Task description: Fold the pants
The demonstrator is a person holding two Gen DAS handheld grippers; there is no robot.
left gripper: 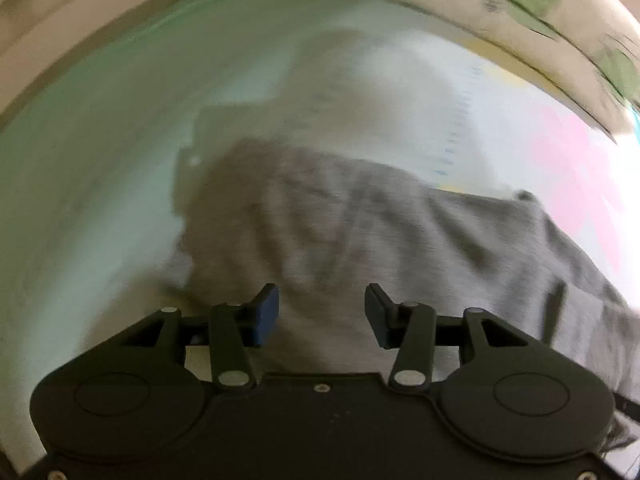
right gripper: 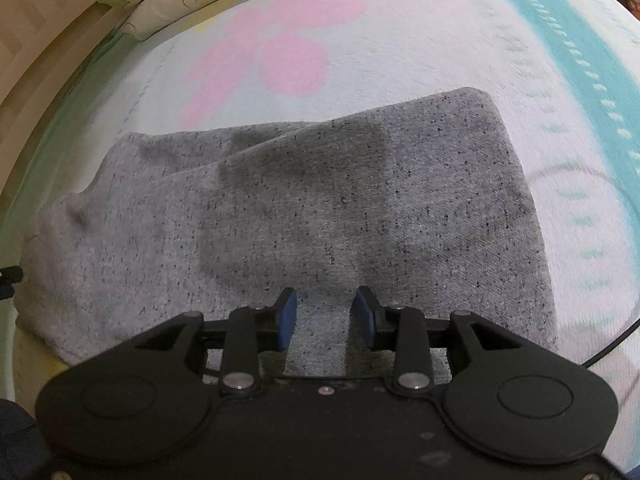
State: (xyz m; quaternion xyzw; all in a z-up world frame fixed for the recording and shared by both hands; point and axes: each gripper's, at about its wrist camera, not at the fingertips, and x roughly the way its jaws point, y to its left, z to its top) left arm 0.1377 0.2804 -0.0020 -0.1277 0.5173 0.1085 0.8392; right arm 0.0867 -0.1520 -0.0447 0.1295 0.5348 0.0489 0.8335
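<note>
The grey speckled pants (right gripper: 320,208) lie folded into a thick block on the bed sheet. In the right wrist view my right gripper (right gripper: 324,312) hovers over the near edge of the block, jaws open, nothing between them. In the blurred left wrist view the pants (left gripper: 360,232) spread from the middle to the right, and my left gripper (left gripper: 322,312) is above their near part, jaws open and empty.
The bed sheet (right gripper: 420,32) is white with a pink flower (right gripper: 276,52) and a teal band (right gripper: 568,40). A leaf-patterned pillow (right gripper: 172,0) lies at the far edge. A wooden headboard (right gripper: 36,52) runs along the left. A thin black cable (right gripper: 624,332) crosses the sheet at right.
</note>
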